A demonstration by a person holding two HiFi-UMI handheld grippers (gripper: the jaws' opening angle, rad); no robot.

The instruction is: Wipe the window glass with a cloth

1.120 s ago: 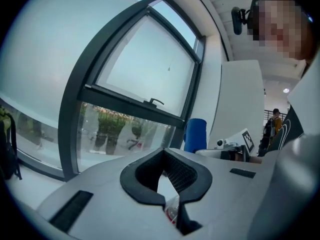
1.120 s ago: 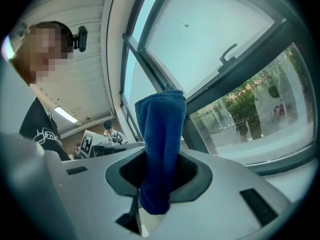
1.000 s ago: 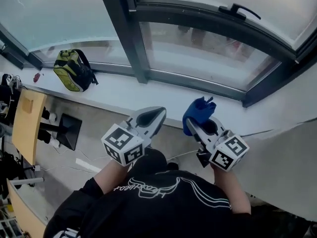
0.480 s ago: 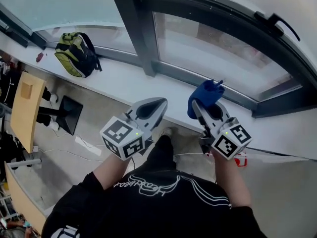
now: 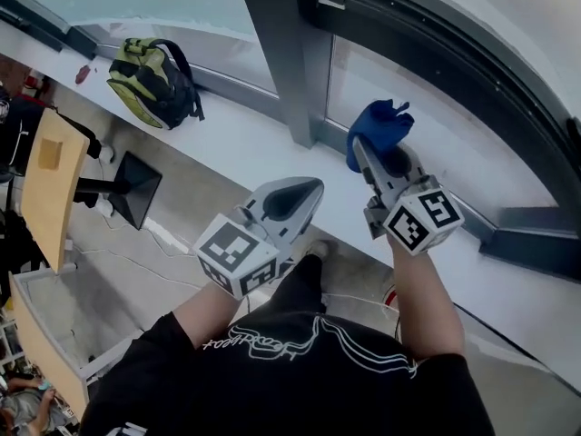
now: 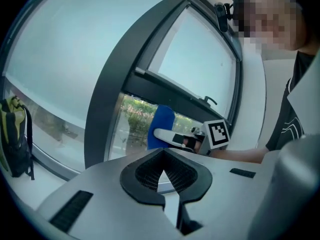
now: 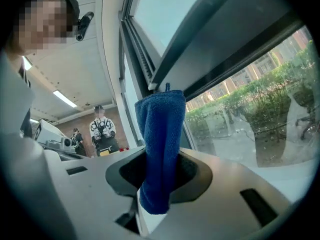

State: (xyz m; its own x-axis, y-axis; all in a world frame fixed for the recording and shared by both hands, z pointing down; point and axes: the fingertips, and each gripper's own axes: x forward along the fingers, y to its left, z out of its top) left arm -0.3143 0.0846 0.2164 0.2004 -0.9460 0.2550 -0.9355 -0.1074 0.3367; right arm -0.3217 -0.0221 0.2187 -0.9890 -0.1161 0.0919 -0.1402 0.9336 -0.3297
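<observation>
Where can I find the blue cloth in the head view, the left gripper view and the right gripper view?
Head view: upper right of centre, the blue cloth sticks out of the right gripper.
Left gripper view: middle of the picture, in front of the clear pane.
Right gripper view: centre, standing up between the shut tongs.
Shared landmark: the dark window frame, close to the cloth in all three.

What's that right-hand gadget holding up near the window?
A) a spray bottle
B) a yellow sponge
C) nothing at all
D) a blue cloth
D: in the right gripper view, the right gripper has its jaws clamped on a blue cloth that sticks up in front of the window glass.
</observation>
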